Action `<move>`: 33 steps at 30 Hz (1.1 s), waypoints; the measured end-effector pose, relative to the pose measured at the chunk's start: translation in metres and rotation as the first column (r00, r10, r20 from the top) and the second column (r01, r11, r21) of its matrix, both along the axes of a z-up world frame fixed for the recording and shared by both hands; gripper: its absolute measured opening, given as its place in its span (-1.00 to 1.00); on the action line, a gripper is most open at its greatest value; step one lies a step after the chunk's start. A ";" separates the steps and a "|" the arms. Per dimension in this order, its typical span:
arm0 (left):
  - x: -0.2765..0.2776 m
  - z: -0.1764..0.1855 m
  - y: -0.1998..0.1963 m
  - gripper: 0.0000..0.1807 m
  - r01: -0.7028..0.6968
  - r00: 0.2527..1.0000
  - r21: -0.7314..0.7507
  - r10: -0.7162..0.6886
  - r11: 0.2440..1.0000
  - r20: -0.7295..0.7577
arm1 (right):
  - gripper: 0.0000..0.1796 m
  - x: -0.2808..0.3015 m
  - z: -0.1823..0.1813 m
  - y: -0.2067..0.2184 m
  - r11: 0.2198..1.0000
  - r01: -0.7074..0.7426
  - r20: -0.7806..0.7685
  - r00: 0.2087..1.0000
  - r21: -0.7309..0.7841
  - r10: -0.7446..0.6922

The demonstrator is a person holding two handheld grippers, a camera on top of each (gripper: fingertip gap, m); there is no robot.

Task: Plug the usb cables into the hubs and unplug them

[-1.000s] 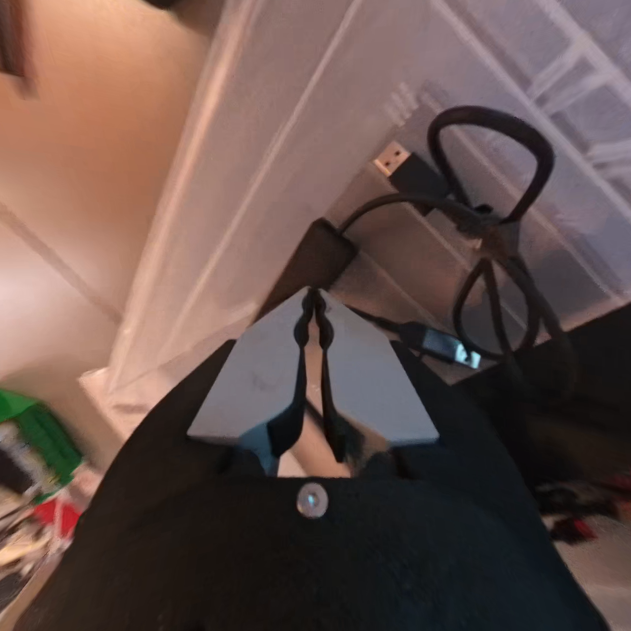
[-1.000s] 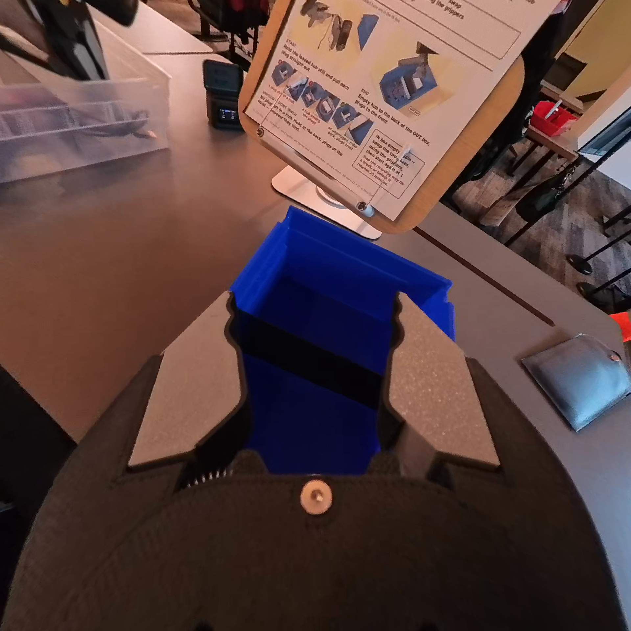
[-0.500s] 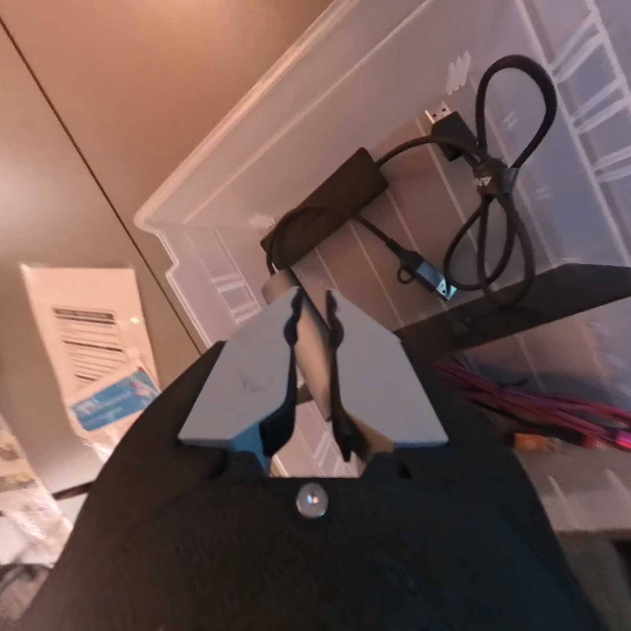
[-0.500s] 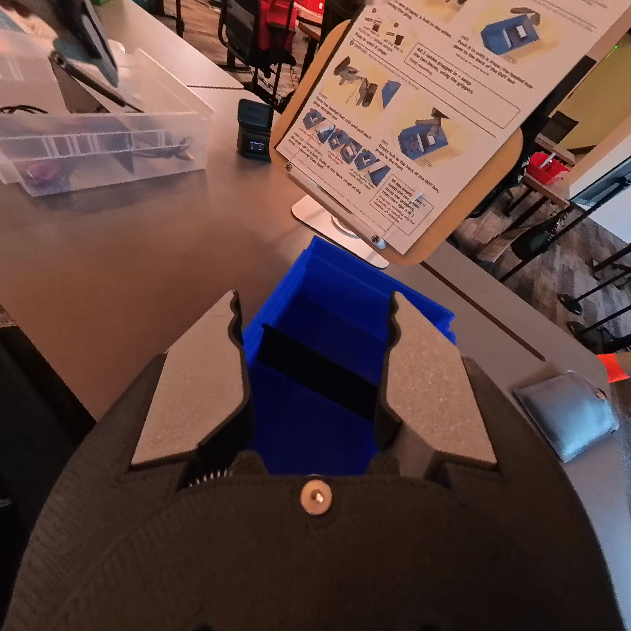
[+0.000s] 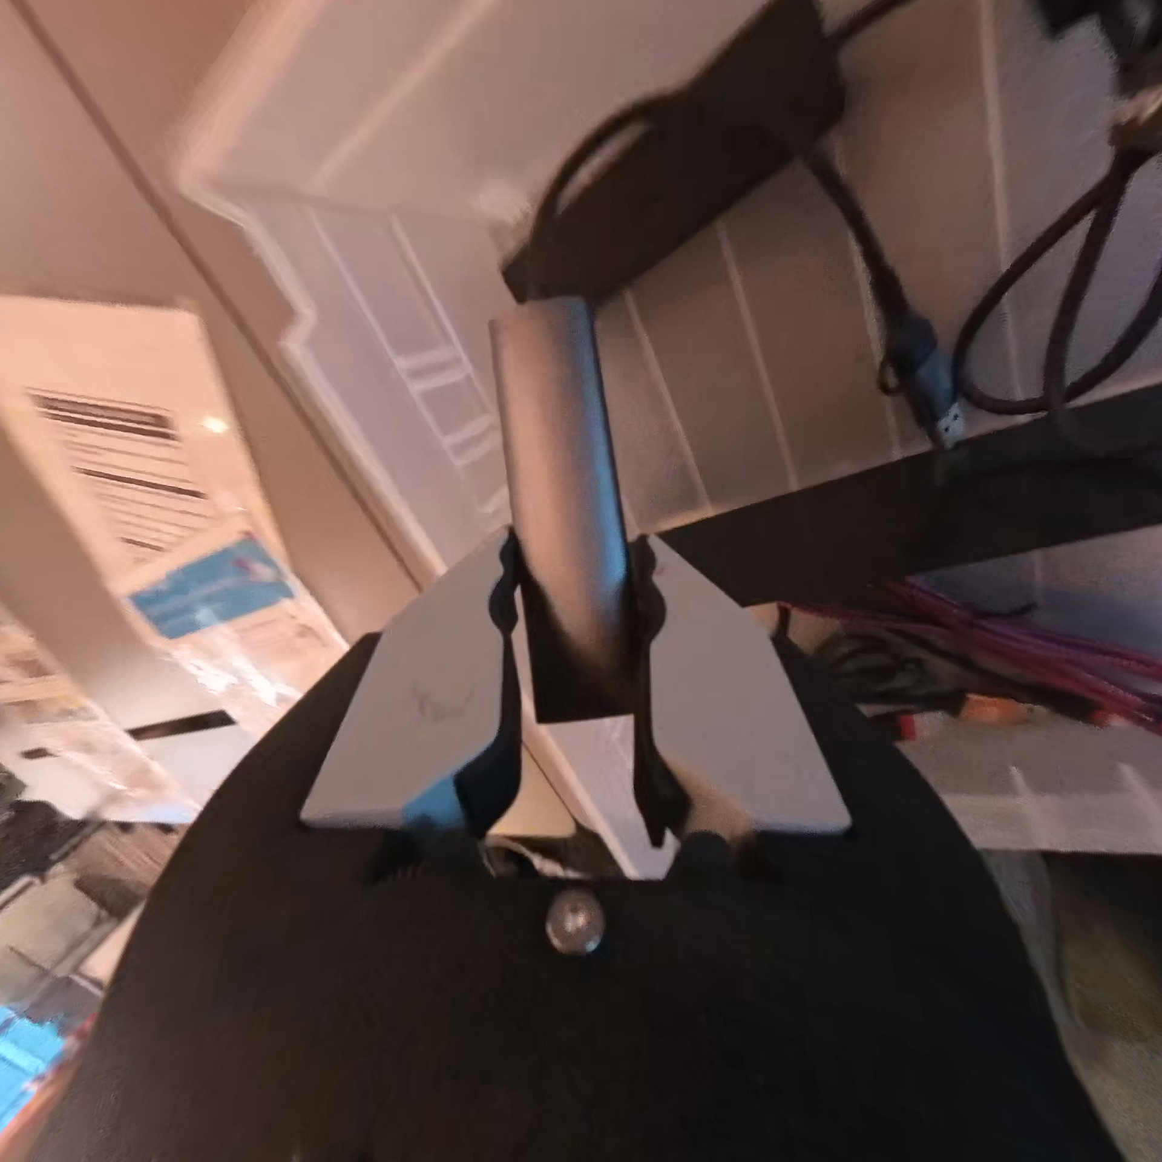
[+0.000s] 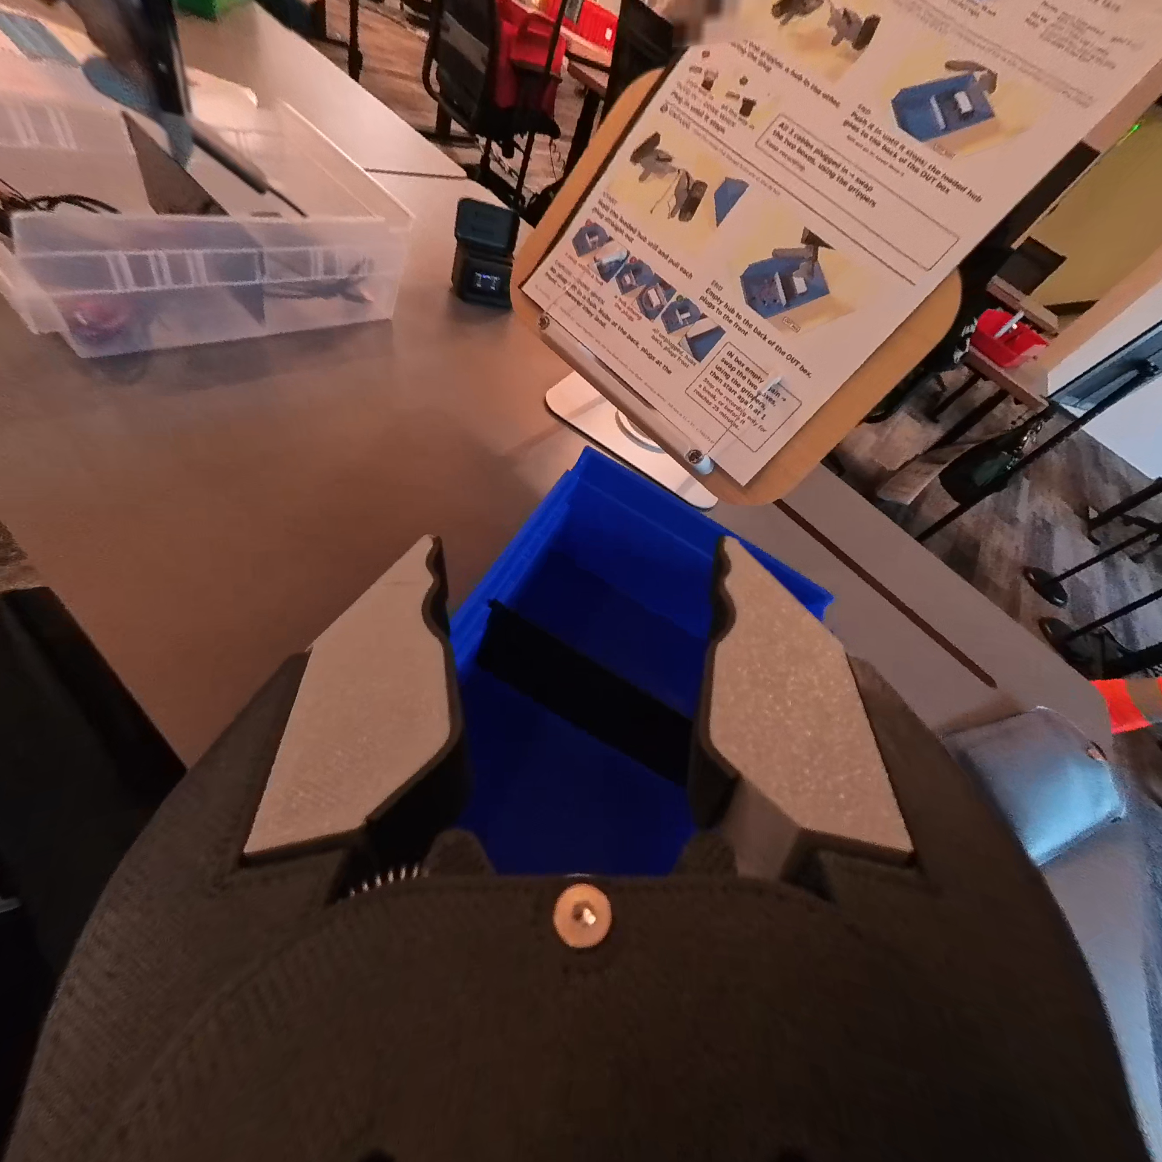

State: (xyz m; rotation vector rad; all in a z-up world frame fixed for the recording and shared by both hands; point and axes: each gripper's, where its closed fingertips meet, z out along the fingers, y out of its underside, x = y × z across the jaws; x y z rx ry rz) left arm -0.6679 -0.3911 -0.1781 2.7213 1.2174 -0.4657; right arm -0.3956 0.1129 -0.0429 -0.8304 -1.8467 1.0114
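- Left gripper [image 5: 573, 569] is clamping the grey hub [image 5: 556, 478]; black hub [image 5: 679, 151] and cables [image 5: 1031, 264] are lying in the clear bin [image 5: 377, 207] at 12–2 o'clock.
- Right gripper [image 6: 575, 569] is gaping, holding nothing, above the blue bin [image 6: 603, 553]; instruction board [image 6: 786, 239] is standing at 1 o'clock.

Right tongs [image 6: 575, 569] hang spread over the blue bin [image 6: 635, 566], its inside open apart from a black divider [image 6: 585, 682]. The tilted instruction board [image 6: 811, 251] overhangs the far rim; bare table [image 6: 264, 478] lies left.
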 end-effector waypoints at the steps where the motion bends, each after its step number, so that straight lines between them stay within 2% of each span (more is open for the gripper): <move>1: -0.006 0.015 0.005 -0.63 0.022 0.997 0.016 -0.021 1.000 -0.077 | -0.09 0.002 0.003 0.000 1.000 -0.003 -0.007 1.000 -0.003 0.003; 4: -0.015 0.070 0.022 -0.65 0.104 0.949 0.094 -0.070 0.990 -0.308 | -0.10 0.007 0.009 0.001 1.000 -0.007 -0.022 1.000 -0.011 0.007; 7: -0.006 0.133 0.042 -0.66 0.200 0.849 0.150 -0.095 0.968 -0.520 | -0.11 0.014 0.014 -0.001 1.000 -0.019 -0.038 0.999 -0.004 0.019; 10: 0.023 0.195 0.073 -0.66 0.329 0.717 0.200 -0.106 0.923 -0.689 | -0.14 0.023 0.023 -0.004 1.000 -0.031 -0.066 0.997 0.003 0.031; 13: 0.078 0.234 0.122 -0.66 0.485 0.674 0.358 -0.081 0.798 -0.734 | -0.15 0.031 0.030 -0.006 0.999 -0.035 -0.091 0.995 0.003 0.036; 15: 0.115 0.242 0.157 -0.66 0.580 0.658 0.429 -0.089 0.693 -0.747 | -0.15 0.036 0.034 -0.007 0.999 -0.038 -0.104 0.994 0.004 0.038; 17: 0.148 0.228 0.191 -0.66 0.634 0.659 0.460 -0.124 0.621 -0.742 | -0.15 0.042 0.038 -0.008 0.999 -0.042 -0.112 0.993 0.005 0.042; 21: 0.199 0.174 0.252 -0.66 0.694 0.670 0.529 -0.169 0.488 -0.723 | -0.15 0.050 0.037 -0.011 0.999 -0.051 -0.105 0.993 0.018 0.053; 24: 0.210 0.117 0.291 -0.66 0.657 0.734 0.616 -0.185 0.434 -0.653 | -0.17 0.050 0.025 -0.010 0.998 -0.055 -0.047 0.997 0.040 0.057; 26: 0.211 0.068 0.309 -0.66 0.612 0.784 0.638 -0.249 0.468 -0.569 | -0.17 0.045 0.016 -0.006 0.998 -0.041 -0.010 0.999 0.041 0.041; 29: 0.204 0.005 0.321 -0.66 0.559 0.826 0.613 -0.308 0.558 -0.473 | -0.22 0.036 0.004 -0.005 0.999 -0.034 0.059 0.998 -0.003 0.034; 33: 0.196 -0.048 0.322 -0.66 0.475 0.879 0.611 -0.324 0.632 -0.348 | -0.20 0.029 -0.017 -0.030 0.993 -0.106 0.145 0.983 -0.056 0.113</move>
